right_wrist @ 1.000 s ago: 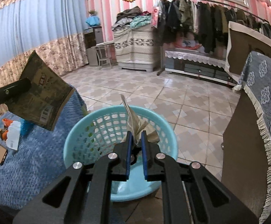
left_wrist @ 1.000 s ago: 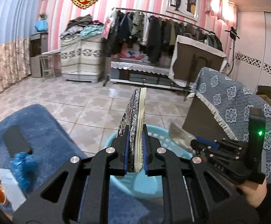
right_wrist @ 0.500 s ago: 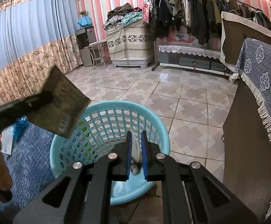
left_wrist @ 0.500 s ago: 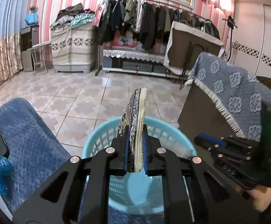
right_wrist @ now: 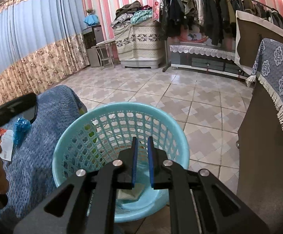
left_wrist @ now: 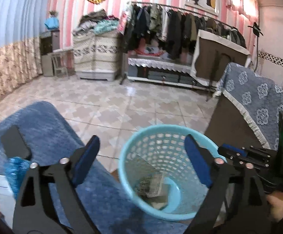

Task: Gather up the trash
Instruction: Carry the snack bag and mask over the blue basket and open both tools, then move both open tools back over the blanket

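A light blue plastic basket [left_wrist: 125,171] stands on the floor between a blue-covered seat and a cloth-covered table. Flat paper wrappers [left_wrist: 151,184] lie at its bottom. My left gripper [left_wrist: 141,161] is wide open and empty above the basket. My right gripper [right_wrist: 141,161] hangs over the basket [right_wrist: 67,136] with its jaws a narrow gap apart and nothing between them; pale trash [right_wrist: 129,193] shows below it. The right gripper also shows in the left wrist view [left_wrist: 227,150].
On the blue knitted cover [left_wrist: 49,128] lie a crumpled blue plastic piece [left_wrist: 14,167], a black flat object [left_wrist: 14,144] and a white packet [left_wrist: 1,187]. A table with blue patterned cloth [left_wrist: 258,101] stands right of the basket. Tiled floor [left_wrist: 122,105] stretches beyond.
My left gripper opened and the patterned flat wrapper dropped into the basket. My right gripper parted slightly and its crumpled wrapper now lies in the basket.
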`<state>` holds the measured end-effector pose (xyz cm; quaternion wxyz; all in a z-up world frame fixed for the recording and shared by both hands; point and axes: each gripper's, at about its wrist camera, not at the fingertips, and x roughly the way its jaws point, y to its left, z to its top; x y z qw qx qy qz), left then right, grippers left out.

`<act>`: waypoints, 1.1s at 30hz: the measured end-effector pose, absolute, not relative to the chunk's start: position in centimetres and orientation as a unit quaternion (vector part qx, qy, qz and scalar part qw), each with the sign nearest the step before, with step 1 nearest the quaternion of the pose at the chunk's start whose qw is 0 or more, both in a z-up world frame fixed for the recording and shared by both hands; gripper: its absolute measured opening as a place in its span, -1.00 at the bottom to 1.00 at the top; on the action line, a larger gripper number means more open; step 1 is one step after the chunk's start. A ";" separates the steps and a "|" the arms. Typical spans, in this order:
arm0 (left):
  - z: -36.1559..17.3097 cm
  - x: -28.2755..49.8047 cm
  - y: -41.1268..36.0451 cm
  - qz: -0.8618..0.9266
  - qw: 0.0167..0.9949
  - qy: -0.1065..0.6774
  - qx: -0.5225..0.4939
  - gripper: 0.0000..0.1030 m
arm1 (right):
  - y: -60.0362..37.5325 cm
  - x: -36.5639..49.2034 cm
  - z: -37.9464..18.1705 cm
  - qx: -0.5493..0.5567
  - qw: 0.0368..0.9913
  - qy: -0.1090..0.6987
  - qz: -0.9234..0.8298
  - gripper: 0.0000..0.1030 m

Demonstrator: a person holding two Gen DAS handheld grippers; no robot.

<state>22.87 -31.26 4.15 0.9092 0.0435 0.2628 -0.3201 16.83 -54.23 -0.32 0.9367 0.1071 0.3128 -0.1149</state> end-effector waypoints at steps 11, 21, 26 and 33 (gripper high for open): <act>6.1 22.3 -24.2 -0.257 0.934 0.247 0.028 0.89 | -50.6 17.7 1.3 0.076 0.949 0.285 -0.111 0.72; 7.3 19.5 -15.7 -0.189 0.953 0.237 0.010 0.89 | -47.0 16.2 3.4 0.052 0.957 0.266 -0.108 0.85; 7.5 16.7 -12.5 -0.156 0.962 0.225 0.018 0.89 | -44.6 14.9 4.1 0.050 0.960 0.258 -0.101 0.86; 7.3 13.8 -8.1 -0.128 0.965 0.229 0.018 0.89 | -40.1 13.4 4.9 0.027 0.965 0.252 -0.071 0.92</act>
